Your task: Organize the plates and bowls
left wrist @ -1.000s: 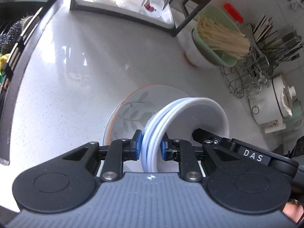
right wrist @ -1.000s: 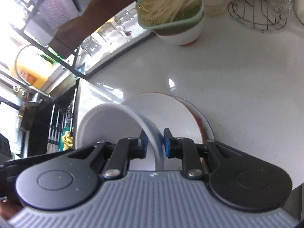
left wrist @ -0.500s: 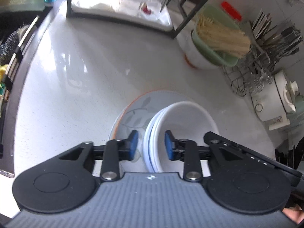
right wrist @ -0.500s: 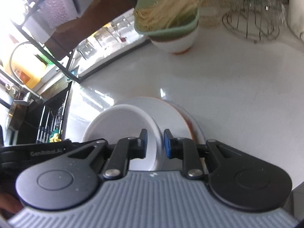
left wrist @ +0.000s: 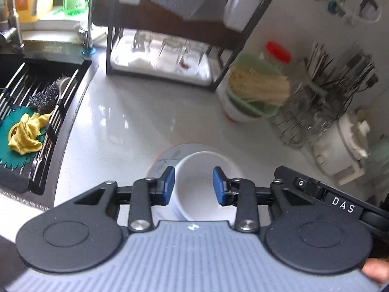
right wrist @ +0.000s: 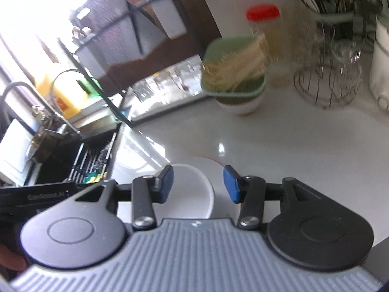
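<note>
Left tool (left wrist: 193,186) and right tool (right wrist: 198,183): jaws just opened, spread, holding nothing, above white bowl (left wrist: 201,170) on plate (left wrist: 165,158); bowl's near edge hidden lower centre.

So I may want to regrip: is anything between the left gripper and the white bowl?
Nothing visible. The left gripper, open, hangs right above the white bowl, which sits on the plate.

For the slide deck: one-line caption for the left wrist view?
Open left gripper above white ceramic bowl resting on leaf-patterned plate.
</note>
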`<state>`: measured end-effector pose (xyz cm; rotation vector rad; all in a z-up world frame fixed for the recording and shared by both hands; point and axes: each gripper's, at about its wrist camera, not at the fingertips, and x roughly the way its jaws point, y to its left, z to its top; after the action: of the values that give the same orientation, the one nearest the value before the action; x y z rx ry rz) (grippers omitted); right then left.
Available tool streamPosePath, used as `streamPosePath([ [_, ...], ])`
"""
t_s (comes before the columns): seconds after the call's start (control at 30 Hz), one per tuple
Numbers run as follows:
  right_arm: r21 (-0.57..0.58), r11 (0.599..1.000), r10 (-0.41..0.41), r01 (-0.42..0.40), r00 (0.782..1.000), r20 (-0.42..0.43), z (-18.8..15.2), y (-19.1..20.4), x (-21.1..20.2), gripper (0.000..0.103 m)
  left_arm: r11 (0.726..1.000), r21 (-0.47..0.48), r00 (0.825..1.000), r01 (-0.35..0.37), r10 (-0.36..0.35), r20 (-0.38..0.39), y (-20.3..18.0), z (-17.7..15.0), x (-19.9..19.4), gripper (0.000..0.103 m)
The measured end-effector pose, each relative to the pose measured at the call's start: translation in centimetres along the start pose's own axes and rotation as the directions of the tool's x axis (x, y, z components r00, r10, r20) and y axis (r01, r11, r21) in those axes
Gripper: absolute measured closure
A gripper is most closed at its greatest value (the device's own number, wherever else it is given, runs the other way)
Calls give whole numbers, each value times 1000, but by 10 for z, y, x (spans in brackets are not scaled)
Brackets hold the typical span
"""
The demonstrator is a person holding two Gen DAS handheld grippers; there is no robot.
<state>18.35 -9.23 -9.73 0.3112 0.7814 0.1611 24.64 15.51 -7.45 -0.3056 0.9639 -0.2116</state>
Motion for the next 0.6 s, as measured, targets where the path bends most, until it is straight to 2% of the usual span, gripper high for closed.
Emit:
streamPosePath([
  [0.13, -47, 998, 31, -28, 997, 63, 3, 2, -41, 54, 998, 49, 997, -30, 27, 66, -24, -13, -35, 64],
  [0.23, -87, 996, 44, -35, 994, 104, 0, 2, -70, 54, 997, 52, 992, -65, 59, 108, -39, -25, -60, 64],
  [0.43, -145, 989, 50, -23, 982, 184, -17, -1, -118, 54, 994, 69, 982, -80, 67, 175, -63, -58, -101, 64],
  [0.6, -167, 986, 59, -21, 973, 223, -35, -11, -149, 55, 996, 41, 977, -81, 71, 201, -82, -92, -122, 64],
])
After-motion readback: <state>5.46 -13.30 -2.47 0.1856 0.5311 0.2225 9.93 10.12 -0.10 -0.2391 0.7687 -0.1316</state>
